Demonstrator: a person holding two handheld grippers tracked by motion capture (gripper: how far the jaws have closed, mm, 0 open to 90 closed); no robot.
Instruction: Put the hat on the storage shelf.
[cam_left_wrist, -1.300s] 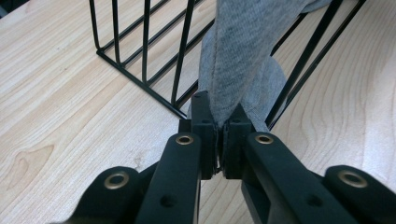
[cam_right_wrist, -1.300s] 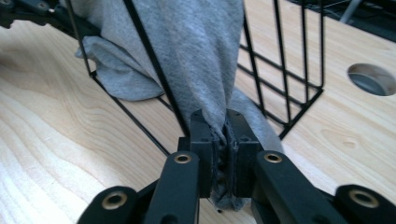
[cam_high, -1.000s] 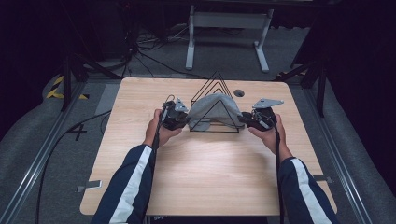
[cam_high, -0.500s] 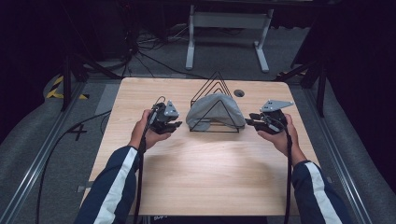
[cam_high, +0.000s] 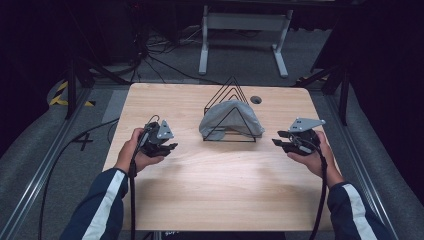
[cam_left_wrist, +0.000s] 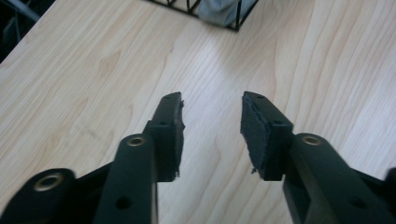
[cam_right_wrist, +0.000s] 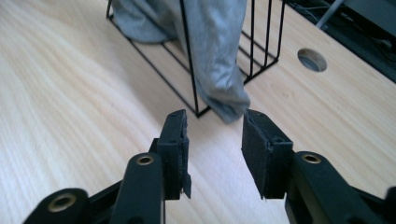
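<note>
- Grey cloth (cam_high: 229, 118): draped over the black triangular wire rack (cam_high: 235, 89) at the bench's (cam_high: 220, 190) rear centre, one end hanging outside the wire onto the wood.
- Left gripper (cam_high: 170, 146): released, jaws apart, nothing between them, well left of the rack.
- Right gripper (cam_high: 278, 142): released, empty, right of the rack.
- Round cable hole (cam_high: 256, 99): just beside the rack.

Grey cloth (cam_high: 230, 119) draped over wire rack (cam_high: 229, 95)
</note>
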